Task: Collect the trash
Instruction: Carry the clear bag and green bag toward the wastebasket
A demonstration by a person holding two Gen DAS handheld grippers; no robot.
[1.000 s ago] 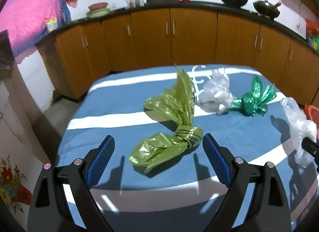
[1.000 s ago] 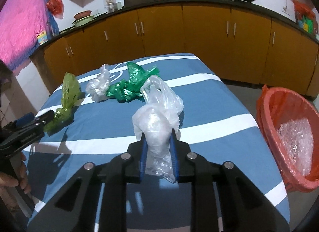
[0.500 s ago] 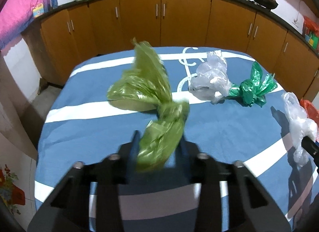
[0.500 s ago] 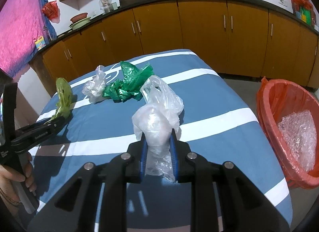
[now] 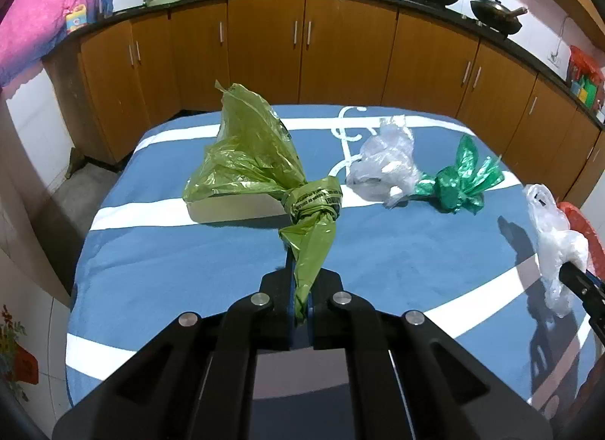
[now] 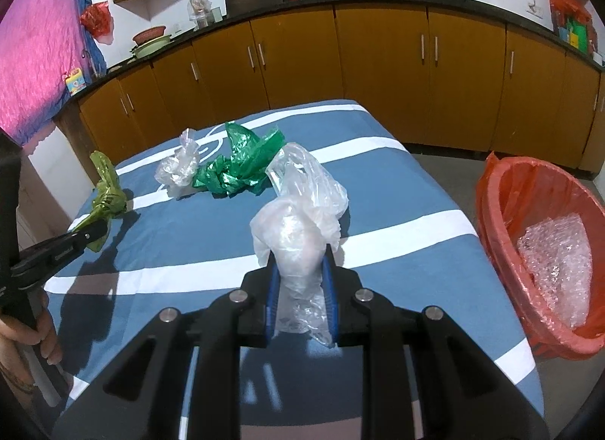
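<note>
My left gripper [image 5: 299, 288] is shut on the tail of a knotted olive-green plastic bag [image 5: 257, 164] and holds it above the blue striped table [image 5: 170, 251]. My right gripper [image 6: 300, 288] is shut on a clear plastic bag [image 6: 302, 209] lifted over the table. A second clear bag [image 5: 385, 171] and a dark green bag [image 5: 461, 183] lie on the table at the far right in the left wrist view. The olive bag [image 6: 106, 190] and left gripper [image 6: 75, 239] show at the left of the right wrist view.
An orange-lined bin [image 6: 503, 213] holding bubble wrap [image 6: 556, 262] stands on the floor right of the table. Wooden cabinets [image 5: 302, 54] run behind the table. A pink cloth [image 5: 41, 16] hangs at the left.
My left gripper closed on the olive bag's tail and raised it off the table. My right gripper kept its hold on the clear bag and shifted slightly.
</note>
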